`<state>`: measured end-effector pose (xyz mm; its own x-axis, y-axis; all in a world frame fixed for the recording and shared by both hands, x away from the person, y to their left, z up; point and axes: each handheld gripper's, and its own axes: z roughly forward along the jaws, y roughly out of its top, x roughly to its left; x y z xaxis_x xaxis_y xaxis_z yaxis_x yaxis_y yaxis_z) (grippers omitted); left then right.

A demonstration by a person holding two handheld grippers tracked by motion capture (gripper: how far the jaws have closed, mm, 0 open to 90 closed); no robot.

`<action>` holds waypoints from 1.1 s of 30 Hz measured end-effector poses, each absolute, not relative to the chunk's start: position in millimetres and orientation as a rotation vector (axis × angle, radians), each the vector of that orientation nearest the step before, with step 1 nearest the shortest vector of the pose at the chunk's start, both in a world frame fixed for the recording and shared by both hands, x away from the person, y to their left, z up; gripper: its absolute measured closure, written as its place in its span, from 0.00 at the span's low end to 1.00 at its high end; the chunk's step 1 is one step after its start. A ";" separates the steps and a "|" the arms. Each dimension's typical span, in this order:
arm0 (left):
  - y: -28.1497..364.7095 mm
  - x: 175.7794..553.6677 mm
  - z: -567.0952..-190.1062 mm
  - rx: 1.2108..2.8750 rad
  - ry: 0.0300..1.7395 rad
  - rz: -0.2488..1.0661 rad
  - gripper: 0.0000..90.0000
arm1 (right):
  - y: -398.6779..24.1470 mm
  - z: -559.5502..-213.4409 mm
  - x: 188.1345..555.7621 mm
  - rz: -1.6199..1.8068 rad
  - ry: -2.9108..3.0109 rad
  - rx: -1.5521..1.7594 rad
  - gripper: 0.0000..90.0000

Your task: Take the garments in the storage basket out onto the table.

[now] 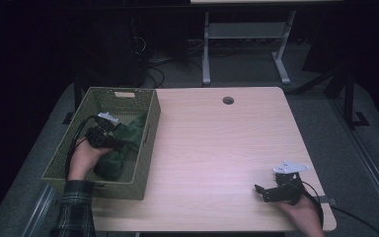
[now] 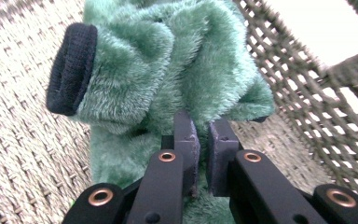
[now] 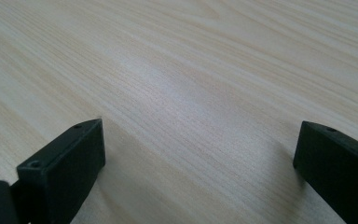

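A fuzzy green garment point(image 1: 126, 140) with a black knit cuff point(image 2: 72, 70) lies bunched inside the woven olive basket point(image 1: 148, 148) at the table's left edge. My left gripper point(image 1: 109, 129) reaches down into the basket, and in the left gripper view its jaws stand almost together with a fold of the green garment point(image 2: 168, 60) pinched between the pads, so my left gripper point(image 2: 204, 128) is shut on it. My right gripper point(image 1: 264, 190) rests low over the table's near right corner. Its jaws are wide apart over bare wood, with nothing between them point(image 3: 198, 135).
The light wooden table point(image 1: 217, 148) has a round cable hole point(image 1: 228, 100) near its far edge. The basket's mesh wall point(image 2: 298, 93) rises close on the right of the left gripper. Behind the table stand a second desk's metal legs point(image 1: 206, 54) and floor cables.
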<state>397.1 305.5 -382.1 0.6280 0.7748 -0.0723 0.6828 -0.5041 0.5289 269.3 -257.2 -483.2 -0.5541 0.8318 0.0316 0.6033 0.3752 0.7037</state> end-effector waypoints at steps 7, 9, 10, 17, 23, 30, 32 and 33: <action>304.2 390.4 -364.4 2.288 1.108 0.221 0.94 | -257.2 -483.2 269.3 0.975 2.312 1.257 0.02; 303.4 388.4 -360.2 2.268 1.103 0.214 0.94 | -257.2 -483.2 269.3 0.975 2.312 1.257 0.02; 303.4 388.4 -360.2 2.268 1.103 0.214 0.95 | -257.2 -483.2 269.3 0.975 2.312 1.257 0.02; 306.3 381.8 -343.8 2.232 1.080 0.204 0.95 | -257.2 -483.2 269.3 0.975 2.312 1.257 0.02; 314.1 376.9 -330.7 2.180 1.091 0.196 0.96 | -257.1 -483.2 269.3 0.976 2.311 1.260 0.02; 321.5 374.3 -306.7 2.158 1.086 0.220 0.96 | -257.2 -483.2 269.3 0.975 2.312 1.258 0.02; 322.2 373.2 -298.5 2.141 1.073 0.221 0.96 | -257.2 -483.2 269.3 0.975 2.312 1.258 0.02; 322.8 373.1 -295.8 2.138 1.070 0.219 0.96 | -257.2 -483.2 269.3 0.975 2.312 1.258 0.02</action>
<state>373.1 322.8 -295.8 0.6406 0.7512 -0.1595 0.6280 -0.3930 0.6717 269.3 -257.2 -483.2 -0.5539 0.8320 0.0317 0.6036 0.3750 0.7036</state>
